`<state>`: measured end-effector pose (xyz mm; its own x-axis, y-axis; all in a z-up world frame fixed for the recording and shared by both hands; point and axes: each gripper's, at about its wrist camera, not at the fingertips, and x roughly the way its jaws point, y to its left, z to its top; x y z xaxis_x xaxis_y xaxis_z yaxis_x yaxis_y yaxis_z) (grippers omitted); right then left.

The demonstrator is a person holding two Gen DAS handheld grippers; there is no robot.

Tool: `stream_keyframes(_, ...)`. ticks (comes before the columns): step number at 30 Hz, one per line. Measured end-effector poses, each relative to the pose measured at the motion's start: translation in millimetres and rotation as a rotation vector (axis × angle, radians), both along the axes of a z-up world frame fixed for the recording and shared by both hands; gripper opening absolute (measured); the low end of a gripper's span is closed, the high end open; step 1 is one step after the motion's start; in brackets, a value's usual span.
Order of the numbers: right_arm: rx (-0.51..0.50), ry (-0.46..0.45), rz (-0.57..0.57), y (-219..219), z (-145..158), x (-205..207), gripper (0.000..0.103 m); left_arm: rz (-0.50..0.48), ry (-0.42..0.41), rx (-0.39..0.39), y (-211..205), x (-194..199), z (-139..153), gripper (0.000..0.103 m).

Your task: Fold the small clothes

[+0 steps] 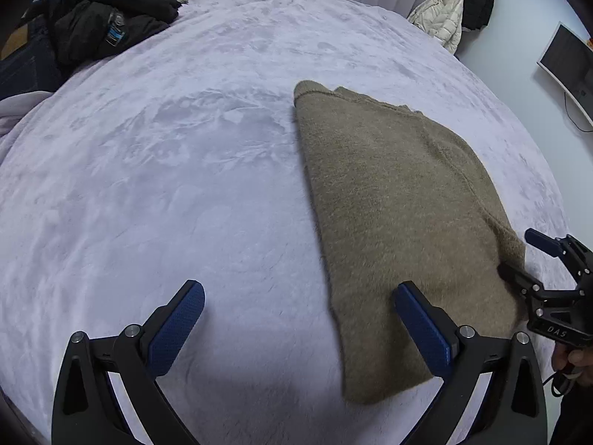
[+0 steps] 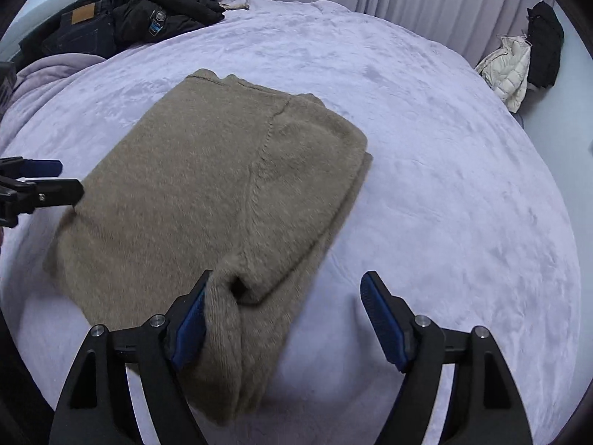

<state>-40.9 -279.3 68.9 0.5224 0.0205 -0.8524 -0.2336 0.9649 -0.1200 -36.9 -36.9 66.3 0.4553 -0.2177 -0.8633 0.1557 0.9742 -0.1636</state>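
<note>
A brown fuzzy sweater (image 1: 389, 204) lies folded into a long slab on the lilac blanket (image 1: 166, 185). My left gripper (image 1: 300, 286) hovers open over the sweater's near left edge, its right finger above the knit and its left finger above bare blanket, with nothing pinched. From the right wrist view, the sweater (image 2: 207, 185) fills the middle. My right gripper (image 2: 287, 278) stands open at its near corner, where a rolled fold of knit rests against the left pad (image 2: 191, 319). The right pad is apart from it, over blanket. Each gripper shows at the other view's edge: right gripper (image 1: 524, 256), left gripper (image 2: 59, 178).
A heap of dark clothes (image 1: 107, 26) and jeans (image 2: 81, 37) lies at the bed's far left. A cream puffer jacket (image 2: 509, 70) and a black coat (image 2: 545, 48) hang by the far right wall near pale curtains. A monitor (image 1: 567, 66) stands at the right. A hand (image 1: 574, 363) holds the right gripper.
</note>
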Motion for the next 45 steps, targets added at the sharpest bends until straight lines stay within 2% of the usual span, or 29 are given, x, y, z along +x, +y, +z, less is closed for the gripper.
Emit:
stream_keyframes(2,-0.015,-0.042,-0.039,0,15,-11,0.08,-0.044,-0.029,-0.039,0,-15,6,0.103)
stream_keyframes(4,0.012,-0.097,-0.035,9,30,-21,0.08,-0.132,-0.031,-0.049,-12,-32,3,0.103)
stream_keyframes(6,0.027,-0.106,0.016,26,31,-26,0.08,-0.188,-0.055,0.02,-24,-40,-3,0.103)
stream_keyframes(8,-0.062,-0.1,0.066,43,16,-26,0.08,-0.15,-0.052,0.153,-25,-39,-18,0.103)
stream_keyframes(9,-0.11,-0.089,0.063,46,7,-22,0.08,-0.127,-0.021,0.168,-18,-36,-26,0.103)
stream_keyframes(10,-0.143,-0.069,0.039,42,-3,-18,0.08,-0.112,0.033,0.114,-7,-32,-34,0.103)
stream_keyframes(11,-0.131,-0.053,0.012,33,-8,-17,0.08,-0.09,0.075,0.037,5,-31,-39,0.103)
stream_keyframes(12,-0.049,-0.028,-0.022,16,-10,-15,0.08,-0.081,0.085,0.008,11,-32,-39,0.103)
stream_keyframes(14,0.058,0.011,-0.081,-6,-9,-17,0.08,-0.102,0.055,0.034,12,-39,-30,0.103)
stream_keyframes(16,0.056,0.011,-0.087,-12,-1,-23,0.08,-0.125,0.012,0.073,6,-43,-16,0.103)
stream_keyframes(18,0.033,-0.026,-0.082,-8,15,-29,0.08,-0.147,-0.026,0.054,0,-38,-1,0.103)
stream_keyframes(22,0.075,-0.15,-0.007,12,50,-34,0.08,-0.104,-0.072,0.021,-20,0,19,0.103)
stream_keyframes(24,0.096,-0.172,0.05,27,52,-26,0.08,-0.084,-0.068,0.033,-31,20,16,0.103)
stream_keyframes(25,0.11,-0.176,0.082,34,50,-23,0.08,-0.064,-0.072,0.072,-36,30,12,0.103)
stream_keyframes(27,0.18,-0.151,0.127,39,43,-15,0.08,-0.021,-0.034,0.149,-39,38,-5,0.103)
stream_keyframes(29,0.287,-0.107,0.175,36,32,-8,0.08,-0.02,0.02,0.103,-35,50,-17,0.103)
stream_keyframes(31,0.272,-0.073,0.187,30,17,-3,0.08,-0.021,0.024,0.088,-30,50,-15,0.103)
stream_keyframes(33,0.137,-0.014,0.088,17,-6,11,0.08,-0.031,0.0,0.098,-32,46,-9,0.103)
stream_keyframes(34,0.165,0.023,0.051,6,-11,15,0.081,-0.037,-0.018,0.106,-34,44,-4,0.103)
stream_keyframes(36,0.303,0.036,-0.017,-18,-6,17,0.081,-0.063,-0.043,0.101,-41,44,1,0.103)
stream_keyframes(39,0.299,-0.057,-0.035,-27,15,19,0.081,-0.112,-0.034,0.061,-55,57,2,0.103)
stream_keyframes(41,0.302,-0.069,-0.054,-27,21,32,0.082,-0.131,-0.001,0.035,-65,69,-2,0.103)
stream_keyframes(45,0.37,0.052,-0.13,-35,3,65,0.082,-0.145,0.104,-0.018,-75,87,-21,0.103)
